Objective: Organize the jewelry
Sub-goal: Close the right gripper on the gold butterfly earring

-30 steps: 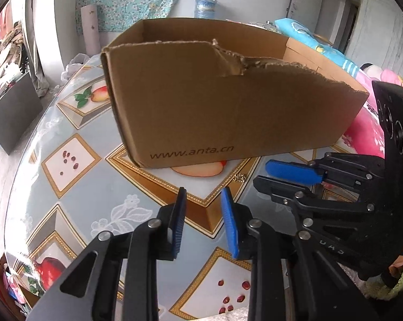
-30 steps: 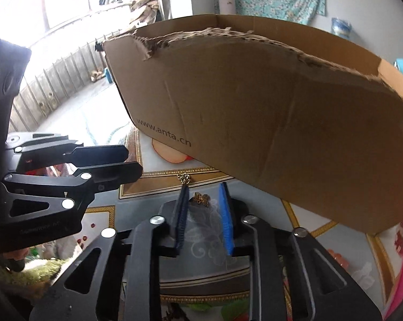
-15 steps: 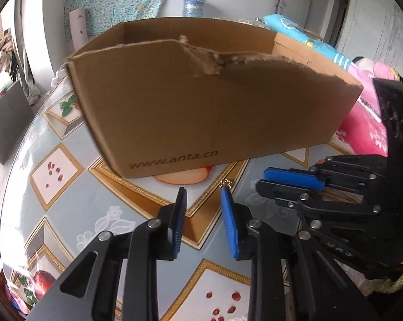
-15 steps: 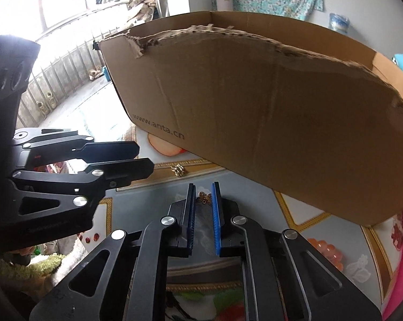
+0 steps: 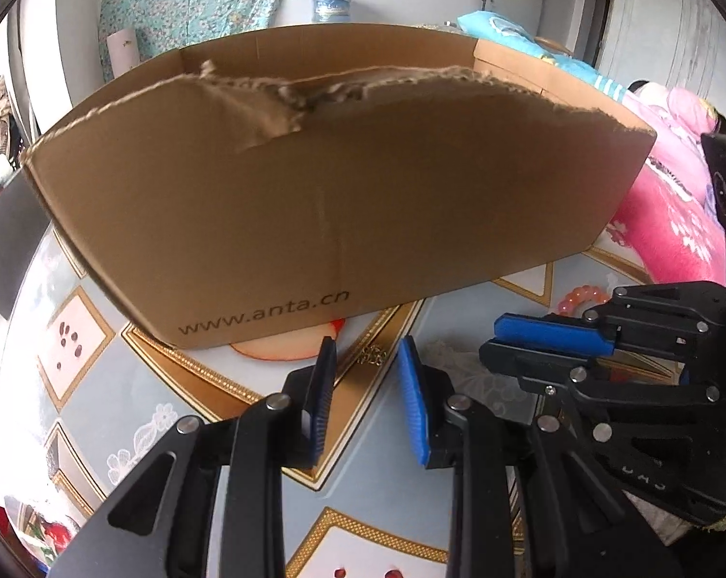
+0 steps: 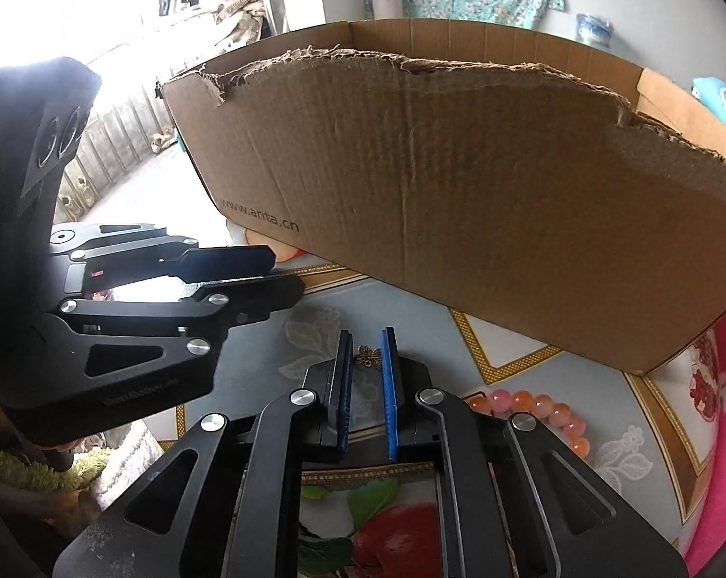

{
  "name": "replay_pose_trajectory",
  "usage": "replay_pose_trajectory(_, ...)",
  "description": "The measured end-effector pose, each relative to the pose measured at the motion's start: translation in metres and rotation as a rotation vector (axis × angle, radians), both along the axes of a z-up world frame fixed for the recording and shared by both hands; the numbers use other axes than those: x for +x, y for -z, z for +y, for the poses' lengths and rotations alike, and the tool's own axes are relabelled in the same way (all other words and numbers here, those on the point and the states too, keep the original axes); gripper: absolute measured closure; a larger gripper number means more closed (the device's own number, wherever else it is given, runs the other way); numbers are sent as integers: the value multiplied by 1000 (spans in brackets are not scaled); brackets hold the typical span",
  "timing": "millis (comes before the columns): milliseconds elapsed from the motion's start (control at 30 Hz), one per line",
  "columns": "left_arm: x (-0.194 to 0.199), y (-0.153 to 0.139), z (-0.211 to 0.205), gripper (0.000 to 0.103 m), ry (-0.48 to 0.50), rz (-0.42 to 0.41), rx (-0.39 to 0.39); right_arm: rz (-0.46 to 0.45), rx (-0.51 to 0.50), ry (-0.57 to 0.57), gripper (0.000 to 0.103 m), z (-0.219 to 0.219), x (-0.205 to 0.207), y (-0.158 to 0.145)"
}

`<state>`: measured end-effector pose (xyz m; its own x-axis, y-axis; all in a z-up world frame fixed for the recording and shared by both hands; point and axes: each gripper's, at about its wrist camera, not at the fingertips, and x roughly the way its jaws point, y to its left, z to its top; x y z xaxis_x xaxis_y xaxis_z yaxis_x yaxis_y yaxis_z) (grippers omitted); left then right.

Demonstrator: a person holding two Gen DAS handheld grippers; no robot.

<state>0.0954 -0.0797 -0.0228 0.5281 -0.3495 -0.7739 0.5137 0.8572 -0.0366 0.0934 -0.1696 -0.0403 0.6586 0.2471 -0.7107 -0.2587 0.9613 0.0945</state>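
Observation:
My right gripper [image 6: 367, 339] is shut on a small gold butterfly charm [image 6: 369, 355], pinched between its blue pads just above the patterned tablecloth. In the left wrist view the right gripper [image 5: 490, 339] shows from the side, with its fingers together. My left gripper [image 5: 367, 344] stands open, and a second small gold charm [image 5: 372, 353] lies on the table between its fingertips, untouched. From the right wrist view the left gripper [image 6: 288, 272] reaches in from the left. A torn cardboard box [image 5: 315, 192] [image 6: 459, 192] stands close behind both grippers.
An orange-pink bead bracelet [image 6: 531, 404] [image 5: 582, 296] lies on the table by the right gripper, near the box's right corner. The glossy tablecloth [image 5: 98, 385] has fruit and gold-border prints. Pink bedding [image 5: 666, 221] is at the right, beyond the table.
The right jaws closed on the butterfly charm, which now sits pinched between the pads. The left gripper moved right, bringing the other gold charm between its open tips.

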Motion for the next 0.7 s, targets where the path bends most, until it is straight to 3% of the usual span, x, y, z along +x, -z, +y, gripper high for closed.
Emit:
replay_pose_trajectory(200, -1, 0, -13, 82, -18, -9, 67, -3, 6, 0, 93, -8, -6, -3)
replay_pose_trajectory(400, 0, -2, -18, 92, -37, 12, 78, -3, 7, 1, 93, -10, -6, -3)
replay_pose_trajectory(700, -1, -4, -19, 97, -47, 23, 77, 3, 19, 4, 93, -16, -4, -3)
